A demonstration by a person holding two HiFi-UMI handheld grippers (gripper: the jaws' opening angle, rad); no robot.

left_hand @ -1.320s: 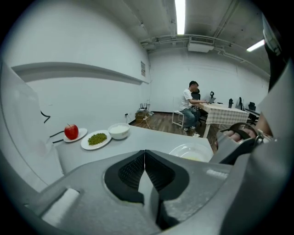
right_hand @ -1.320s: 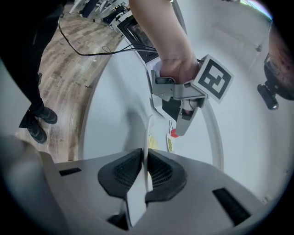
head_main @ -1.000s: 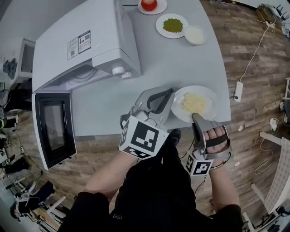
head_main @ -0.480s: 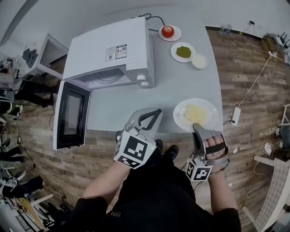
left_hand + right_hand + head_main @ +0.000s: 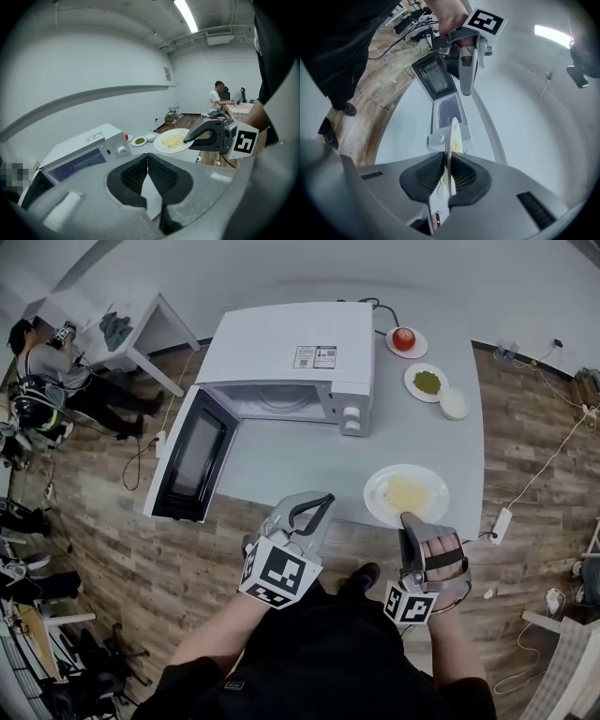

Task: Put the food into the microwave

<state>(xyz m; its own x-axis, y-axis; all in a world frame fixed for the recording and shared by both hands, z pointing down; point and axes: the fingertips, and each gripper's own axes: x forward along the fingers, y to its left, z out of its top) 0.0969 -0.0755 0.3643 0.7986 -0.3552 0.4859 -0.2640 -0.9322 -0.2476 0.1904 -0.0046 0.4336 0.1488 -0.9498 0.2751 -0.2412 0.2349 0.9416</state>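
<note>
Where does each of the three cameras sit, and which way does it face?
Head view: on the head, facing steeply down at the microwave; both forearms, left gripper, right gripper show.
Left gripper view: on that gripper, along shut jaws toward the microwave.
Right gripper view: on that gripper, along jaws clamping the plate.
All share the microwave.

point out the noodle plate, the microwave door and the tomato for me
noodle plate (image 5: 373, 497), head view, bare left rim
microwave door (image 5: 192, 457), head view, dark window glass
tomato (image 5: 403, 337), head view, its red top
</note>
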